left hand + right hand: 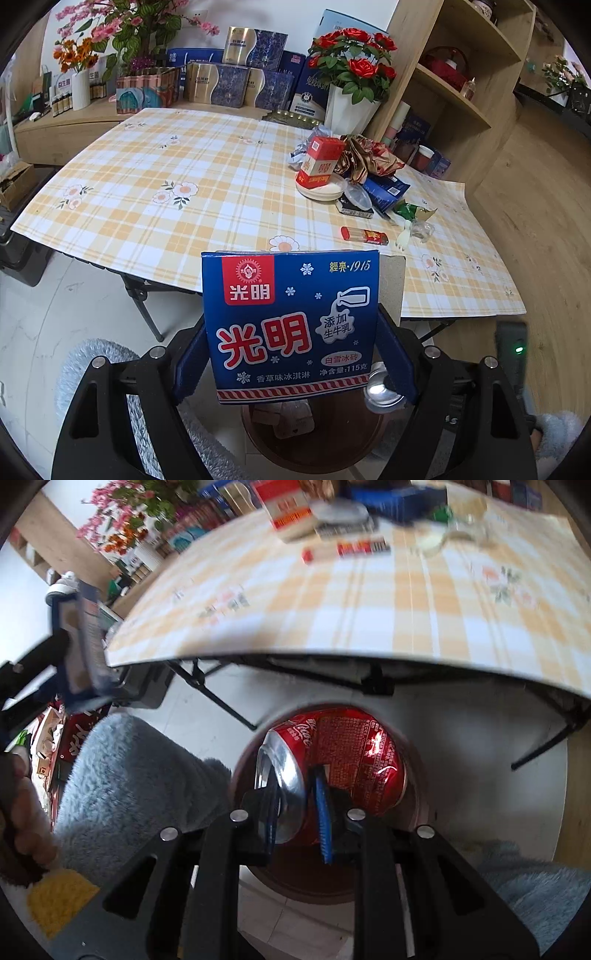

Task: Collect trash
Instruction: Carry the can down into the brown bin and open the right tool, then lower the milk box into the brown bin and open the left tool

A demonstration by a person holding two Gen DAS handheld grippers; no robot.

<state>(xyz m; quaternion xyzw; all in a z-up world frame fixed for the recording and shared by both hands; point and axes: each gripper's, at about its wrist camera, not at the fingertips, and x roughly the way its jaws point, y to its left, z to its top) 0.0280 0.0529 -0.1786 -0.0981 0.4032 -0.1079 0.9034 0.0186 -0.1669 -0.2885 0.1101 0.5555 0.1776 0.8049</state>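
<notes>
Left wrist view looks across the table, with the left gripper (293, 328) clamped on a blue cardboard ice-cream carton (291, 325) printed with red and white characters, held upright above a round dark-brown bin (314, 439) on the floor. Some scraps already lie in that bin, so collecting seems partly done. Much is left: on the yellow-checked tablecloth (184, 192) sit a red-and-white box (319, 160), a crumpled bronze foil wrapper (369, 157), a clear plastic lid (356, 195), a dark blue packet (386, 190) and a small red tube (364, 235), all bunched near the far right corner.

Right wrist view, blurred by motion, shows what the other hides: the right gripper (295, 805) pinches the rim of a dented red cola can (351, 749), tilted on its side over the bin's mouth (251, 749). It also catches the carton (79, 642) from the side at upper left, and the person's fluffy blue-grey sleeve (140, 775). From the left camera, only the can's silver end (382, 387) peeks out beside the carton. Both items appear ready to drop.
</notes>
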